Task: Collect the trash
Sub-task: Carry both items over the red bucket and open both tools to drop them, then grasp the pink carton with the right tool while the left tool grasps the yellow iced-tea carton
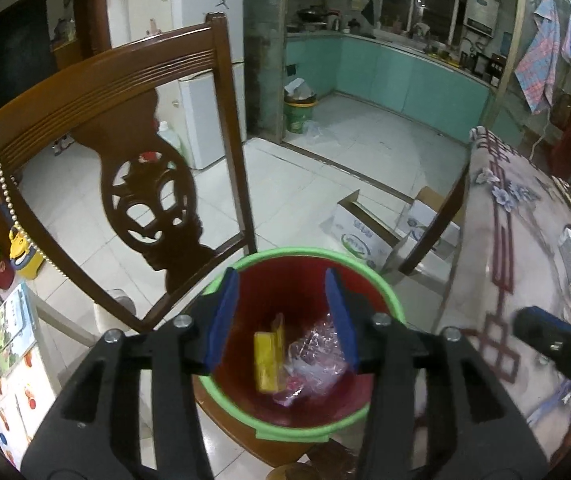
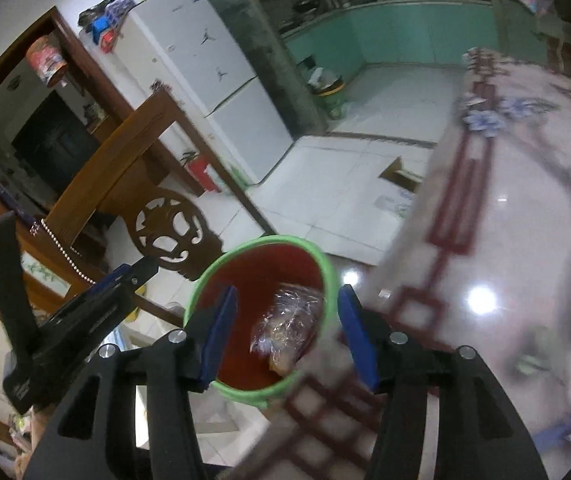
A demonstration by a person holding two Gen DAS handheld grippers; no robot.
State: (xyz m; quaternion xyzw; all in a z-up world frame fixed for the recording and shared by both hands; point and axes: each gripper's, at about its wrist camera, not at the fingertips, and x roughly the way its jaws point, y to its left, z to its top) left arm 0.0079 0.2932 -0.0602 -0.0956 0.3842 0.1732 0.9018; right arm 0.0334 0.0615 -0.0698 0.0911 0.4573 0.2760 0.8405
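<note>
Through the left wrist camera I looked down into the bin (image 1: 305,344), a red bucket with a green rim that sat on the seat of the wooden chair (image 1: 97,120) in the lower middle of the frame. My left gripper (image 1: 283,316) hung over its mouth with the jaws apart and nothing between the blue pads (image 1: 221,320); I saw no contact with the rim. In the bottom of the bin lay a yellow packet (image 1: 267,360), standing on edge, and just to its right, touching it, a crumpled clear plastic wrapper (image 1: 317,356).

At the right edge of that frame the bench (image 1: 525,240), covered with a patterned cloth, ran up the picture, and the tip of my right gripper (image 1: 553,340) showed over it at lower right. Beyond the chair, in the upper middle, a green bucket (image 1: 299,114) stood on the tiled floor by the kitchen doorway, well apart from the bin, and open cardboard boxes (image 1: 359,232) lay on the floor between the chair and the bench.

Through the right wrist camera the picture was blurred. The right gripper (image 2: 285,332) also had its jaws apart, empty, straddling the bin's (image 2: 213,276) right-hand rim: one pad over the opening, the other over the bench edge (image 2: 485,280). The plastic wrapper (image 2: 289,320) lay inside against the right wall. My left gripper (image 2: 125,280) showed at the left of the frame, beside the bin. I could not see the yellow packet from there.
</note>
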